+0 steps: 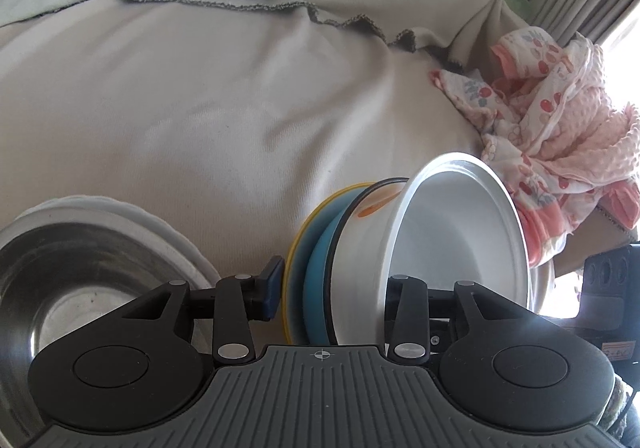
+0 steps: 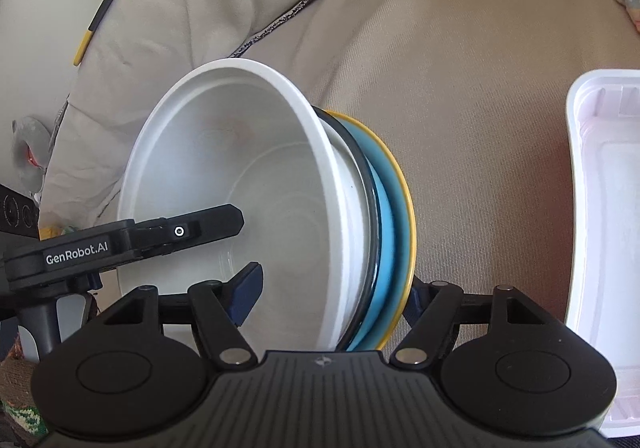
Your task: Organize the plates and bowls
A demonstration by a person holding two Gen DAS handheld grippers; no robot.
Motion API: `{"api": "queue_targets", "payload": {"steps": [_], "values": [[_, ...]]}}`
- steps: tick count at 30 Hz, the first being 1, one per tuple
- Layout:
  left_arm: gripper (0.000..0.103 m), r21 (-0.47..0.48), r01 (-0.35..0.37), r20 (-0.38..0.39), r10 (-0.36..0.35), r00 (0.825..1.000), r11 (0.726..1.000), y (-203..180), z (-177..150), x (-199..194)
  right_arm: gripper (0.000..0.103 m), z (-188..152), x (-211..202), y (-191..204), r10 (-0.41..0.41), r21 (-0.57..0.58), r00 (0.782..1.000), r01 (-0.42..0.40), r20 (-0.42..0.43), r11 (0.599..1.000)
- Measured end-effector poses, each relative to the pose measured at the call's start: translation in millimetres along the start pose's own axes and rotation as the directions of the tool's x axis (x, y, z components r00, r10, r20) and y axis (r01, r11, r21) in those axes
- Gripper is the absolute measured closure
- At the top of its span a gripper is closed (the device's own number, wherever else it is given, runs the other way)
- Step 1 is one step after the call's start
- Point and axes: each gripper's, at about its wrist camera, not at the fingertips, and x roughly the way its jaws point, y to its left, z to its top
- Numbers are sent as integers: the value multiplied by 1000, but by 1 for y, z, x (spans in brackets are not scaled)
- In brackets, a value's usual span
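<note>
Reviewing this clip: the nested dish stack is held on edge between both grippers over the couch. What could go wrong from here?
1. The white bowl sits loosely nested against the black-rimmed dish and blue plate with yellow rim; tilted on edge, it could slide out.
2. The left gripper and right gripper both straddle the stack; uneven release might drop it.
3. The steel bowl lies close beside, so a swing could knock it.

open bedsheet (image 1: 200, 95) ahead; steel bowl (image 1: 80, 280) left
</note>
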Motion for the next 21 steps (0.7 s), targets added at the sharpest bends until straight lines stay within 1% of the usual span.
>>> {"api": "queue_targets", "payload": {"steps": [5, 7, 8, 10, 13, 15, 17, 18, 21], "values": [[60, -24, 9, -80, -10, 997, 1000, -3, -21, -8, 32, -8, -8, -4, 8, 4, 999, -8, -32, 1000], [60, -25, 18, -97, -20, 995, 1000, -3, -32, -10, 32, -11, -10, -4, 7, -7, 999, -8, -47, 1000], [59, -26, 24, -92, -26, 995, 999, -3, -35, -11, 32, -13, -10, -4, 3, -17, 999, -4, -54, 1000], [60, -7, 12, -72, -13, 997, 1000, -7, -38, -12, 32, -16, -10, -3, -9, -52, 998, 6, -55, 999], [59, 39, -12, -55, 14, 998, 999, -14, -38, -10, 32, -16, -12, 2, -53, -92, 998, 50, -30, 995], [57, 27, 5, -53, -4, 999, 1000, -12, -38, -9, 32, -16, -13, 4, -72, -107, 997, 72, 3, 992], [56, -2, 24, -53, -24, 998, 1000, -8, -37, -8, 32, -13, -13, 8, -109, -121, 994, 110, 19, 986], [56, -9, 26, -56, -26, 998, 1000, -7, -36, -7, 32, -13, -12, 10, -115, -127, 993, 116, 18, 985], [56, -36, 35, -73, -38, 997, 999, -6, -34, -7, 31, -13, -12, 10, -102, -129, 995, 101, -1, 986]]}}
